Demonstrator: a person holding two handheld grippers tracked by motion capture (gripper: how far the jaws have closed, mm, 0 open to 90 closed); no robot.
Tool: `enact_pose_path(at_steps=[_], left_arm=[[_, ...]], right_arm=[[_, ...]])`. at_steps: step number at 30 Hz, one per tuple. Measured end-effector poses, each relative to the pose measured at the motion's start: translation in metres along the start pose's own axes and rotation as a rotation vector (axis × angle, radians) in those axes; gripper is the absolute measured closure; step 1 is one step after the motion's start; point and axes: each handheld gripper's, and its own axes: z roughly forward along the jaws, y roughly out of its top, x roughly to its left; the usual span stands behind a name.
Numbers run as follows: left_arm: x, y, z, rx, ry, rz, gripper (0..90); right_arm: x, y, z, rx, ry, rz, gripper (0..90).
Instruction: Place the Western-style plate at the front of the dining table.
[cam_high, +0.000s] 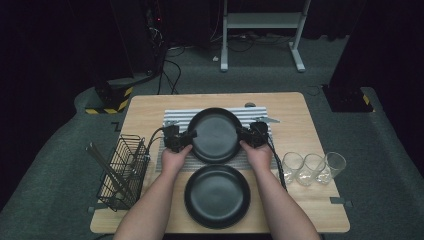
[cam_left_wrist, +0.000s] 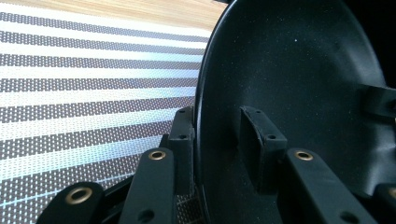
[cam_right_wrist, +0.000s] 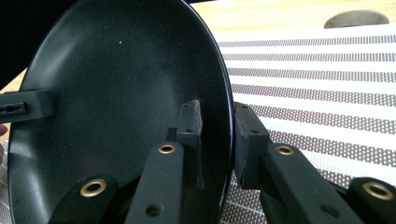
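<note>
A black plate (cam_high: 216, 134) is held between both grippers over the striped placemat (cam_high: 175, 117). My left gripper (cam_high: 187, 136) grips its left rim and my right gripper (cam_high: 246, 135) its right rim. In the left gripper view the plate's (cam_left_wrist: 289, 70) rim runs between the jaws of the left gripper (cam_left_wrist: 218, 126), one pad outside and one inside. The right gripper view mirrors this: the right gripper (cam_right_wrist: 218, 116) is shut on the rim of the plate (cam_right_wrist: 116, 84). A second black plate (cam_high: 217, 196) lies flat on the table near the front edge.
A black wire basket (cam_high: 122, 170) with utensils stands at the table's left edge. Three clear glasses (cam_high: 312, 167) stand in a row at the right. A small dark round disc (cam_high: 250, 105) lies behind the placemat. The wooden table (cam_high: 145, 107) is bare at its back corners.
</note>
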Motion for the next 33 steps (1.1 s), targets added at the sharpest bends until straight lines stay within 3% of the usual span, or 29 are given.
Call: enact_pose_path(at_steps=[25, 33], left_arm=[[-0.002, 0.001, 0.005, 0.0, 0.03, -0.009, 66.7], [-0.001, -0.001, 0.008, 0.004, 0.04, -0.013, 65.5]], right_arm=[[-0.005, -0.002, 0.008, 0.01, -0.009, 0.017, 73.6], [-0.002, 0.002, 0.012, 0.038, -0.032, -0.008, 72.4]])
